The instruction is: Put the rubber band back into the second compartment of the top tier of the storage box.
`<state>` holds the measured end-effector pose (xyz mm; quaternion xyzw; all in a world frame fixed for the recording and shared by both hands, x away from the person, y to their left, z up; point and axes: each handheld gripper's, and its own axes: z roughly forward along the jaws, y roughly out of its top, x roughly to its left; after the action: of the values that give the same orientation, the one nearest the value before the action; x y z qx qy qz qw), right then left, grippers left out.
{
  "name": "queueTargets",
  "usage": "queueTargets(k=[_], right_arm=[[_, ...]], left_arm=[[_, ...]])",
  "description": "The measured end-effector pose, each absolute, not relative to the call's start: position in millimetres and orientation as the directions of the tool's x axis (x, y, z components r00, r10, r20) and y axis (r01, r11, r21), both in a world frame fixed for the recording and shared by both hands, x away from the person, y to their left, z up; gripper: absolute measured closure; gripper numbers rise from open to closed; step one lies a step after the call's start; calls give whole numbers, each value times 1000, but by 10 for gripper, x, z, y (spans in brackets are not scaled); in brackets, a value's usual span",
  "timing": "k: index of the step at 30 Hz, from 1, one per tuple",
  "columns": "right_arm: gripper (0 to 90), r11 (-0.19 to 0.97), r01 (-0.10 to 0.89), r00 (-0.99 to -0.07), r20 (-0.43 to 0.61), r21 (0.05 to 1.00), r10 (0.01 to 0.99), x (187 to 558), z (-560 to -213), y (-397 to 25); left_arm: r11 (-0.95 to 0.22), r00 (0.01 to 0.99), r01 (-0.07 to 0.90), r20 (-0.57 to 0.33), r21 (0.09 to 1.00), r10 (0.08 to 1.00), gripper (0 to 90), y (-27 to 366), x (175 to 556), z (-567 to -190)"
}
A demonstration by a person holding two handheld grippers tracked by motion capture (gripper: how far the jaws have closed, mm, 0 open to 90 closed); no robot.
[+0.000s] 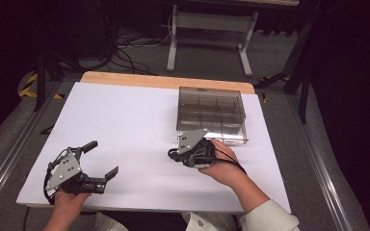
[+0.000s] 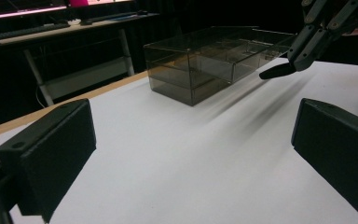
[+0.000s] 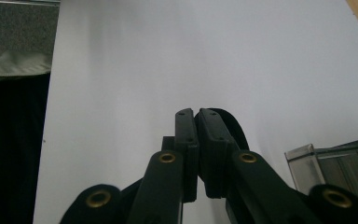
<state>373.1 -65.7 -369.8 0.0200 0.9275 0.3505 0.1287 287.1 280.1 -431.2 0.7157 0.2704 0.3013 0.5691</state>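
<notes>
A smoky clear plastic box (image 1: pixel 212 113) with several compartments and a shut lid stands on the white board (image 1: pixel 125 125), right of the middle. My right gripper (image 1: pixel 173 155) lies just in front of the box's near left corner, pointing left, with its jaws pressed together and nothing between them (image 3: pixel 196 116). A corner of the box (image 3: pixel 335 161) sits beside it. My left gripper (image 1: pixel 102 159) rests at the board's near left, jaws spread wide and empty (image 2: pixel 193 154). It faces the box (image 2: pixel 214 60) and the right gripper (image 2: pixel 279 71).
The board lies on a wooden table whose edge (image 1: pixel 168 81) runs along the back. Beyond it are a white table frame (image 1: pixel 212 29), floor cables (image 1: pixel 135 43) and dark stands. A person's sleeve (image 1: pixel 265 219) comes in at the bottom.
</notes>
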Motion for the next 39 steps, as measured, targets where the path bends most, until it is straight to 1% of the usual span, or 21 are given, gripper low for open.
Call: queueTargets(k=[12, 26, 35, 37, 39], right_arm=[[867, 740, -35, -957, -235, 672, 168, 3779, -3572, -798], [867, 730, 10, -942, -237, 683, 235, 3861, -3441, -966], [867, 737, 78, -931, -214, 672, 294, 3974, -3407, -1050], [867, 744, 116, -920, -211, 658, 330, 4017, -3418, -1055], [867, 744, 124, -917, -210, 656, 339, 4031, -3418, -1061]], left_arm=[[-207, 673, 45, 123, 977, 730, 6, 2802, 2869, -4311], [-207, 672, 45, 124, 977, 730, 6, 2802, 2870, -4311], [-208, 674, 43, 126, 977, 728, 6, 2798, 2875, -4314], [-212, 675, 41, 130, 976, 726, 6, 2797, 2875, -4313], [-210, 673, 42, 128, 977, 728, 6, 2797, 2874, -4314]])
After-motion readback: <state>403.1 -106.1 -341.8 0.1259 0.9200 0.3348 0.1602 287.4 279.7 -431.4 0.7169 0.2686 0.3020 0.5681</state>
